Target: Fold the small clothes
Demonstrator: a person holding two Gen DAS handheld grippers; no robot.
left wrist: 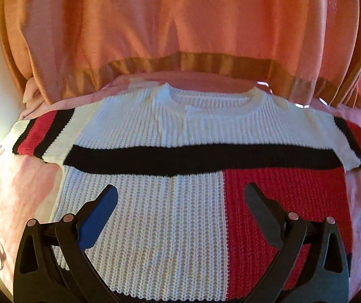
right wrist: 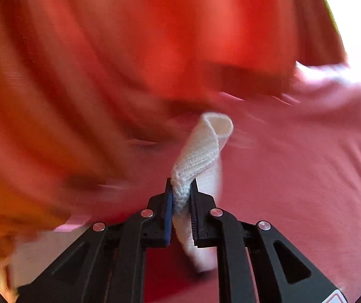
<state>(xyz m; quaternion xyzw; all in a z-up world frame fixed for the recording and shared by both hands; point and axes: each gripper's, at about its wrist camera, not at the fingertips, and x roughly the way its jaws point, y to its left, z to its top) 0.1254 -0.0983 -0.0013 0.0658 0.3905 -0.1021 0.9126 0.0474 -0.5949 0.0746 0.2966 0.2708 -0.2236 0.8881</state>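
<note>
Warm, fairly bright light throughout, tinted pink-orange. Sharp and evenly lit on the knit sweater (left wrist: 170,202) in the left wrist view, every rib crisp; blown-out white glare at the far left of it, small glints on clear plastic just beyond its collar. Strong fisheye bowing of its stripes, black vignette at the corners. Heavy motion smear across the orange curtain (right wrist: 155,38) in the right wrist view, overexposed white to its upper right; only the near white knit strip (right wrist: 200,156) in focus.
</note>
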